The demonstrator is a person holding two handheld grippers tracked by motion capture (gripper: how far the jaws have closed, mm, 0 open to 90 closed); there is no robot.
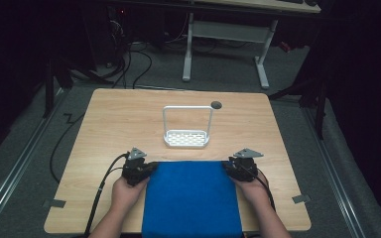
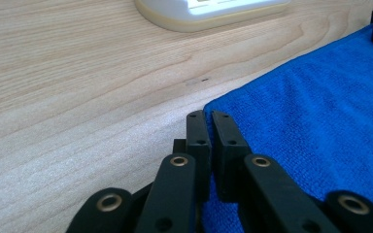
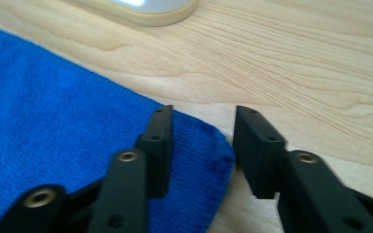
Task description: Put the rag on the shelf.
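The blue cloth [image 1: 192, 198] lies flat on the near part of the wooden surface [image 1: 114, 119], its near edge at or over the surface's front edge and its far edge just short of the white rack [image 1: 186, 130], which stands beyond it toward the middle. At the cloth's far left corner the left gripper [image 1: 146, 168] has its jaws drawn together; in the left gripper view [image 2: 209, 127] the cloth's corner runs in under them, but whether fabric is truly pinched between the pads cannot be confirmed from that angle. At the cloth's far right corner the right gripper [image 1: 229, 167] is not yet clamped: its view [image 3: 201, 127] shows the jaws standing apart with the corner of the cloth lying between them, one jaw over the fabric and the other over bare wood beside it. Judged risks follow from this imbalance. If the hands lift or fold now, the right corner would likely slip free, and the cloth would swing from the left corner alone and bunch. A shallow bite on only the hem at either corner could let the fabric pull out under its own weight. A forward sweep of the cloth could also catch the rack's tall handle [image 1: 187, 108] and tip or push it, since the rack stands near the cloth's far edge.
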